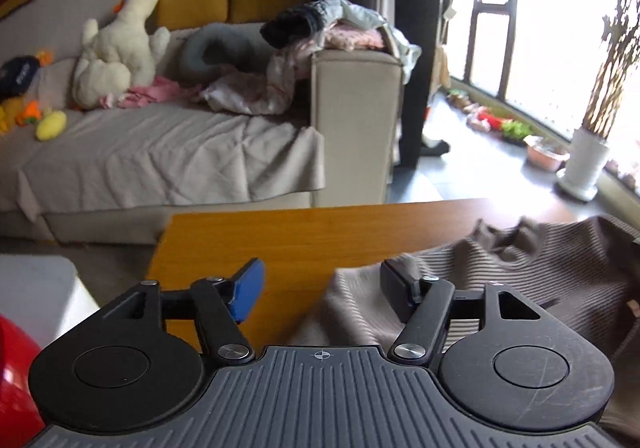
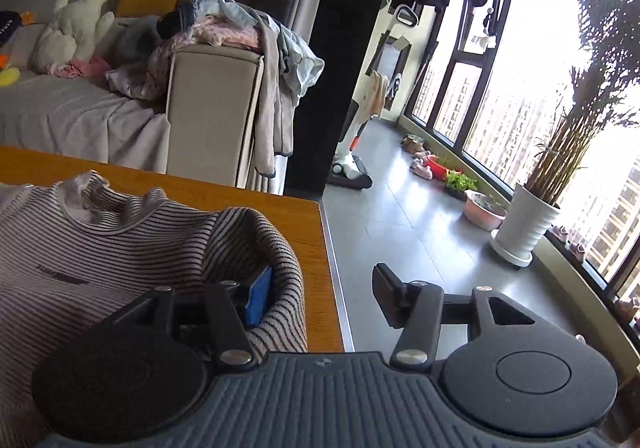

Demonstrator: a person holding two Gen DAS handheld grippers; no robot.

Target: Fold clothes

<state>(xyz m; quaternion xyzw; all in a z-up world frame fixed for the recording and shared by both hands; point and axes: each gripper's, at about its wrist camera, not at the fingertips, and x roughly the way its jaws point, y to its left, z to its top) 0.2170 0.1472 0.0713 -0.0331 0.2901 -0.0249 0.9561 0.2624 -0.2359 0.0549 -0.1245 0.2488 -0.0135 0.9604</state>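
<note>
Garment: striped top [image 2: 100,248] spread on tabletop [image 1: 288,244], edges bunched.
Left gripper [image 1: 320,288]: fingers wide apart, straddling its left edge.
Right gripper [image 2: 320,296]: fingers wide apart, straddling its right edge.

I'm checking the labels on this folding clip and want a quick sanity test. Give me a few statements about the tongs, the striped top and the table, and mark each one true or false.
1. The striped top lies on a wooden table. True.
2. Both tongs are shut on cloth. False: the left tongs and the right tongs both stand open, with a wide gap between their fingers.
3. One finger of the right tongs is tucked into a fold of the striped top. True: the blue-padded finger sits inside it.
4. The striped top hangs over the sofa arm. False: other clothes are piled there; the striped top is on the table.
5. A white plant pot stands near the window. True.
</note>
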